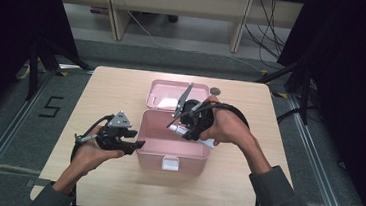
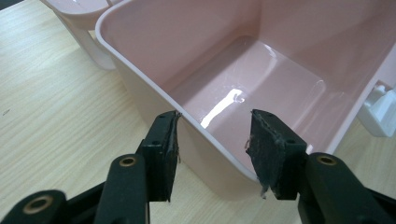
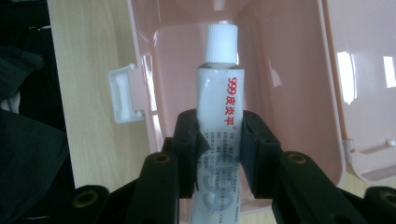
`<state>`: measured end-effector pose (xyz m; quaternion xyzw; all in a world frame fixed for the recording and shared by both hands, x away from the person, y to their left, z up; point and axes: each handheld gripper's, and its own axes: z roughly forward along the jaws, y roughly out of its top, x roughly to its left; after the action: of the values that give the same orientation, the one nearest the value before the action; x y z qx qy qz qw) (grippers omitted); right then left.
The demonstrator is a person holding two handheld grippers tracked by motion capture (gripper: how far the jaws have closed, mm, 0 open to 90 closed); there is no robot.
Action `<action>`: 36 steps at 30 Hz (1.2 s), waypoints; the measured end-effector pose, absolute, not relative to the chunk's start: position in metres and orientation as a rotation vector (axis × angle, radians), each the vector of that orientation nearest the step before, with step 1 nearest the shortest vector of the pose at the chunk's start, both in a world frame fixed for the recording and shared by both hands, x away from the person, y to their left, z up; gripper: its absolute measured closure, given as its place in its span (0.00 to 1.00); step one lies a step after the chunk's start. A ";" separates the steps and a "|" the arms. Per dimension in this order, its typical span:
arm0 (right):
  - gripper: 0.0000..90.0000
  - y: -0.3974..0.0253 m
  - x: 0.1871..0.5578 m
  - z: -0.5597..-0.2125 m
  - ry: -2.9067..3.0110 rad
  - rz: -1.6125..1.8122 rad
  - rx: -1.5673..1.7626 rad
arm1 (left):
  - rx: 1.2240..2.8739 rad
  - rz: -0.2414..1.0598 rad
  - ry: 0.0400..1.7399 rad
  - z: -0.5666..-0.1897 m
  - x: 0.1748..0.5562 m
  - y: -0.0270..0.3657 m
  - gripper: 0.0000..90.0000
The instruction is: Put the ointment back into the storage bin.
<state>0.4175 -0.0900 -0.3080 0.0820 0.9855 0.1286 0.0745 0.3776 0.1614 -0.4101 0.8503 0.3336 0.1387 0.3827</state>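
An open pink plastic box [image 1: 154, 130] stands mid-table with its lid [image 1: 165, 87] folded back. My right gripper [image 1: 184, 129] hovers over the box cavity, shut on a white tube [image 3: 219, 93] with red lettering and a white cap. The tube points cap-first down into the box [image 3: 289, 93], jaws gripping its middle [image 3: 219, 135]. My left gripper [image 1: 137, 144] is open at the box's left wall. In the left gripper view its jaws [image 2: 212, 149] stand astride the box's near corner rim [image 2: 140, 60], not touching it. The box floor is bare and glossy.
A white latch [image 1: 169, 163] hangs on the box's front wall. Something white [image 1: 168, 103] lies in the lid. A small grey disc [image 1: 215, 91] rests on the wooden table [image 1: 111, 92] behind the lid. Dark stands and cables flank the table.
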 end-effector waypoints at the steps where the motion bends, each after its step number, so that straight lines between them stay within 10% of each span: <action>1: 0.78 -0.089 0.419 -0.310 2.955 0.394 0.214 | 2.168 0.353 0.852 -0.410 0.378 0.161 0.58; 36: 0.78 -0.067 0.428 -0.359 3.037 0.306 0.085 | 2.170 0.355 0.855 -0.410 0.378 0.161 0.58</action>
<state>0.4284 -0.0674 -0.3587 0.0277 0.9936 0.1000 0.0442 0.3778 0.1610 -0.4101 0.8504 0.3350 0.1391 0.3811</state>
